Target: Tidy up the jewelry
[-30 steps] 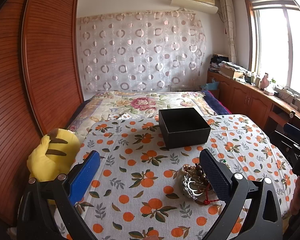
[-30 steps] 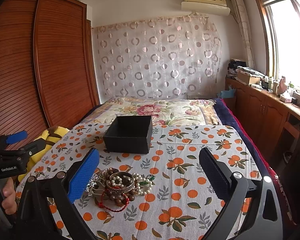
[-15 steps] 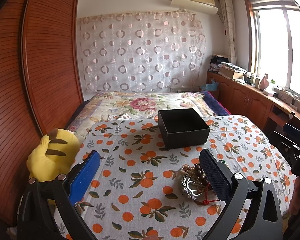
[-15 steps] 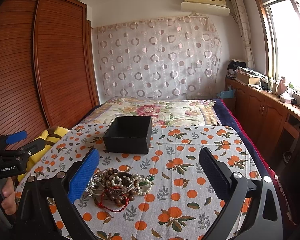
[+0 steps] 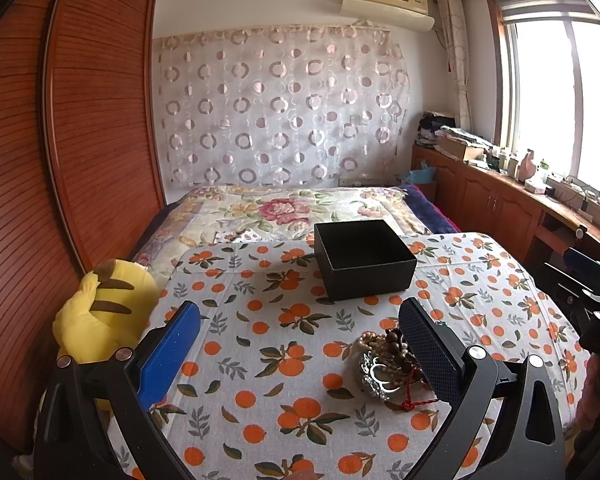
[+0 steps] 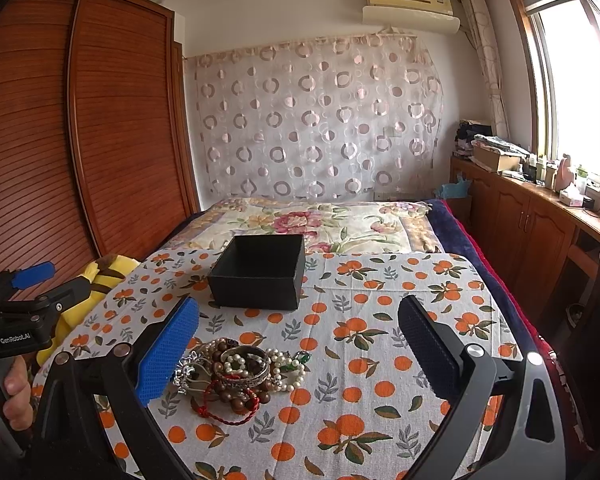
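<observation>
jewelry pile (image 6: 240,372) lies on the tablecloth (image 6: 379,360), box (image 6: 260,272) behind it (plush toy (image 5: 100,320) off left).

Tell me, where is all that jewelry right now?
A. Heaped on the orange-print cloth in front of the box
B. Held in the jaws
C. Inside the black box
A: the jewelry lies heaped on the cloth, with the black box behind it.

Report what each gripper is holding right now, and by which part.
Nothing is held. The left gripper and right gripper are both open and empty; the jewelry pile lies untouched on the cloth.
</observation>
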### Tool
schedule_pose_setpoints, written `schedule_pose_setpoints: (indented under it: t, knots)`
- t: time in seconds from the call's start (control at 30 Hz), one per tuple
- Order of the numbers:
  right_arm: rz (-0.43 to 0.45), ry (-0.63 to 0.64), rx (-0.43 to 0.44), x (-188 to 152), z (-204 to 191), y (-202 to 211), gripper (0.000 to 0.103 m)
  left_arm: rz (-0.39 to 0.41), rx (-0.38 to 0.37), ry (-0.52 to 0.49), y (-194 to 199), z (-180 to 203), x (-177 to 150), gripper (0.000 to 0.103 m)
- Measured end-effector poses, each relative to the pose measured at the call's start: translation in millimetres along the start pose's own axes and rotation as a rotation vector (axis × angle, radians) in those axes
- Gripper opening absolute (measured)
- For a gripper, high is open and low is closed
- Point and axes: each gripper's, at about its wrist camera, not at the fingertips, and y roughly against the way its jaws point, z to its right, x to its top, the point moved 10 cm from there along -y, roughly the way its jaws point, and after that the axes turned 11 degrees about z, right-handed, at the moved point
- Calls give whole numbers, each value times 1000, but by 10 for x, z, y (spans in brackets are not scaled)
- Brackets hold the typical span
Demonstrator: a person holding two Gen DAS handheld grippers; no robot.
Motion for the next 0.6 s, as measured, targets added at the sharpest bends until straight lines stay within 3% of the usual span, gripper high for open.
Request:
schedule_pose_setpoints:
  t: [0.6]
  knots:
    - [5,0,2,28,33,32,101,2,-1,2,3,-1,0,97]
